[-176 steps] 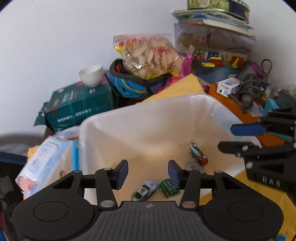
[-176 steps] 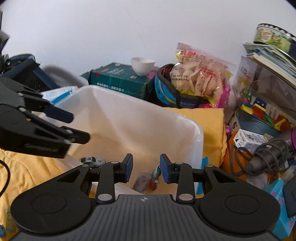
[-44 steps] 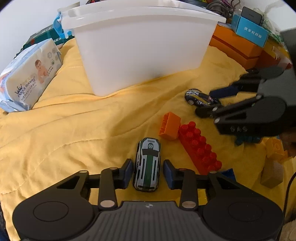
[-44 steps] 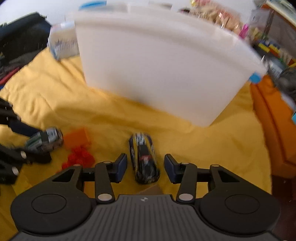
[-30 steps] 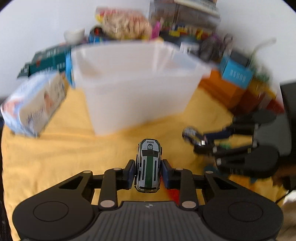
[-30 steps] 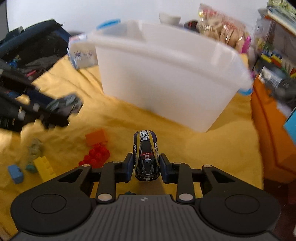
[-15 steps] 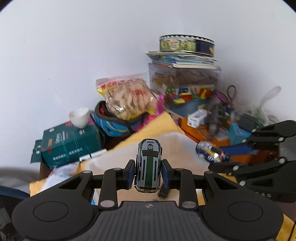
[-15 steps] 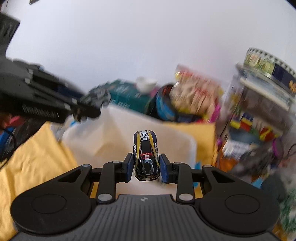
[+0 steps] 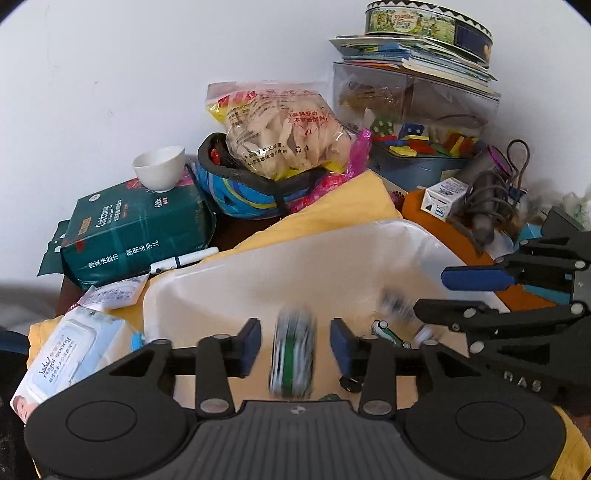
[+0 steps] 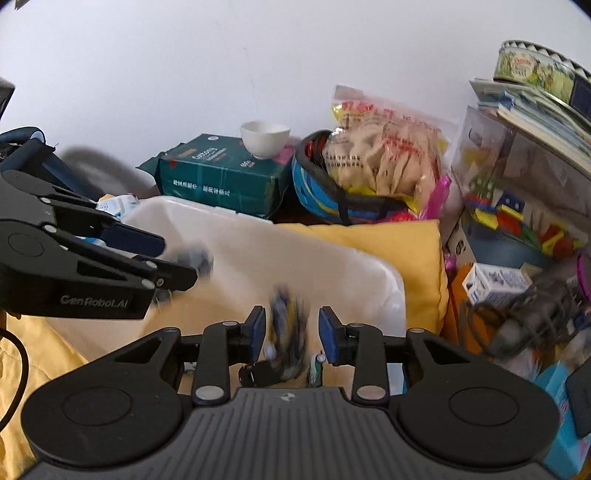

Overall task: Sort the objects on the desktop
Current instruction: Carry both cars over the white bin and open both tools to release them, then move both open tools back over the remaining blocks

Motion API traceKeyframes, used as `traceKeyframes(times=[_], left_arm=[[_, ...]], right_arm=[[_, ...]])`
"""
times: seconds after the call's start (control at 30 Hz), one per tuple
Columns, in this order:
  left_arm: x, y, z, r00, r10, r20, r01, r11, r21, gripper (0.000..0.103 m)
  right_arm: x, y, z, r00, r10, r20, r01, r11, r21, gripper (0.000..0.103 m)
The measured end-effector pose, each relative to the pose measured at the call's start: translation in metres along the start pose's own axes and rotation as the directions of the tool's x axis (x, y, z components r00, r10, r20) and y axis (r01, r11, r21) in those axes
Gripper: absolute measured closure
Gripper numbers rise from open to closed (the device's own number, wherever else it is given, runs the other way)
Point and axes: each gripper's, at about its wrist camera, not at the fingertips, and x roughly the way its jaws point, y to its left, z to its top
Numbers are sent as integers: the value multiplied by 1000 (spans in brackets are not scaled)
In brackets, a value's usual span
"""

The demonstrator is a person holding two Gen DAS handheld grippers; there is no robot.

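Landmark: white plastic bin (image 9: pixel 369 258), open-topped, on a yellow cloth (image 9: pixel 332 206). Left of the bin: pack of wet wipes (image 9: pixel 70 354), partly off the cloth edge. Behind the bin's left corner: dark green tissue pack (image 9: pixel 136 225) with a white bowl (image 9: pixel 159 168) standing on top, and a white pen (image 9: pixel 184 260) lying between pack and bin. Behind the bin's middle: blue helmet (image 9: pixel 251 192) holding a bag of snacks (image 9: pixel 284 125). Over the bin, left gripper (image 9: pixel 295 341): jaws opening, blue pads apart from the green-striped toy car (image 9: pixel 293 356), which shows blurred between them, touching neither. Over the bin, right gripper (image 10: pixel 291 334): jaws opening, pads clear of the dark blue-and-yellow toy car (image 10: pixel 286 325), blurred in the gap. Inside the bin, on its floor: several small toy cars (image 9: pixel 388 332), partly hidden by the grippers. Behind the bin's right corner: clear box of coloured blocks (image 9: pixel 417 136), books and a round tin (image 9: pixel 428 22) stacked on it. Right of the bin: small white carton (image 9: pixel 443 197) and a hair dryer (image 9: pixel 487 199) with coiled cord.
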Motion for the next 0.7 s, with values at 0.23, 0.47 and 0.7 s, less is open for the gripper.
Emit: traceKeyframes(times=[0.23,0.47,0.7], left_arm=[[-41,-10,-9,999,16,32,-17,999,37,50],[-96,-47,-63,997,78,19,-79,994,72,39],[-121,-81,-137,994,66,-88,-67,998,-7,39]], right_arm=[[-43,-8,-1,997,-23,72,24,1000,0,62],[-83,-1,-36,995,63,79,-59,997,-48,58],[-101,12,-95,988,154,-22,-156,983,-102,61]])
